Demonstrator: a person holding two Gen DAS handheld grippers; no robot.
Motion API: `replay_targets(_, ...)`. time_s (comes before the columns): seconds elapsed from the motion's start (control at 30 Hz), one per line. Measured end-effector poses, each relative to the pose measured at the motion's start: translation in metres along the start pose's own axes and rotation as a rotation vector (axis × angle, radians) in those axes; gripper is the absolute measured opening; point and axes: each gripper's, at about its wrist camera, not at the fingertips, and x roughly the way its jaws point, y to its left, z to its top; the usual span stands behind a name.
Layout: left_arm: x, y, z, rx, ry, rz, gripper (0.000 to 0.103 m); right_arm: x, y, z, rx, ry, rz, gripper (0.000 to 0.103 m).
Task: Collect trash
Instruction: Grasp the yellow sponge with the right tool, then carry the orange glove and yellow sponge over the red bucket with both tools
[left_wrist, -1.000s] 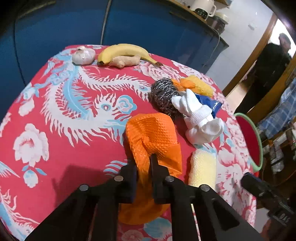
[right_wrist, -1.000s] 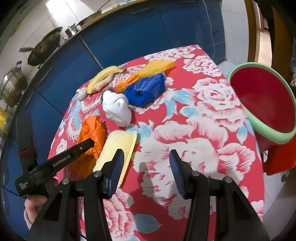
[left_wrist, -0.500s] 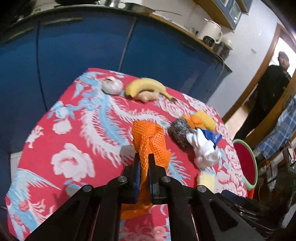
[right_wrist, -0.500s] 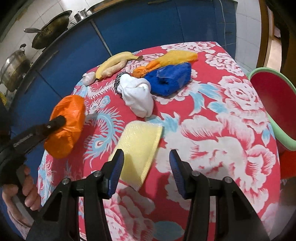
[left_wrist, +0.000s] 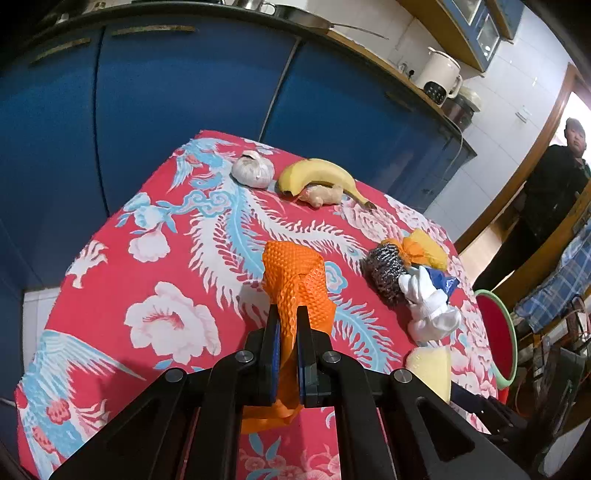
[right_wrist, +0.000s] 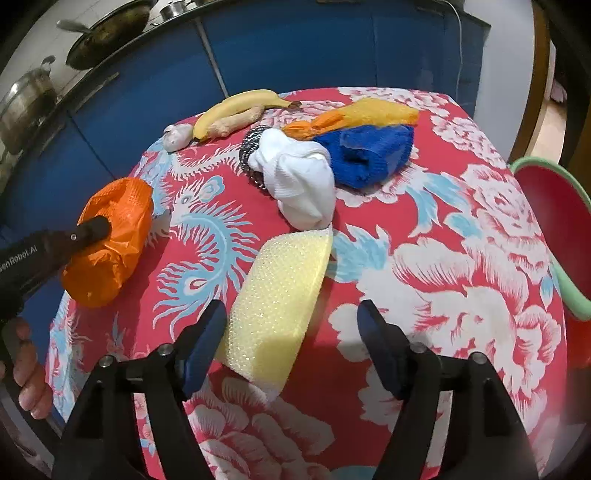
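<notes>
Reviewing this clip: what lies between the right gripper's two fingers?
In the right wrist view, the right gripper is open, and the near end of the pale yellow foam sheet lies on the red flowered tablecloth between its fingers, nearer the left one.

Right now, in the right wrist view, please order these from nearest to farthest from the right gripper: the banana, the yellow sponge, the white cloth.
From the right gripper:
1. Yellow sponge, just ahead, its near end between the open fingers.
2. White cloth, beyond the sponge's far end, mid-table.
3. Banana, at the far edge of the table, slightly left.
</notes>
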Motion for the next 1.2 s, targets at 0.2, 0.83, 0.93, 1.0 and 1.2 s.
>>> replay_targets(0.2, 0.003, -0.002, -0.003, 0.004, 0.012, -0.005, 0.007, -0.001, 0.008, -0.005, -0.036, -0.024, -0.01, 0.072)
replay_targets(0.83, -0.01, -0.016, -0.006, 0.043, -0.008, -0.045, 0.007, -0.041, 0.006, -0.01, -0.066, -0.116, 0.141, 0.028)
replay_targets(0.93, -0.015, -0.022, -0.006, 0.057, -0.018, -0.058, 0.007, -0.052, 0.001, -0.009, -0.062, -0.145, 0.14, 0.027)
replay_targets(1.0, -0.019, -0.027, -0.005, 0.068, -0.025, -0.068, 0.007, -0.06, -0.003, -0.008, -0.058, -0.164, 0.134, 0.027)
replay_targets(1.2, -0.025, -0.047, -0.005, 0.112, -0.036, -0.106, 0.007, -0.074, -0.016, -0.006, -0.041, -0.198, 0.112, 0.027)
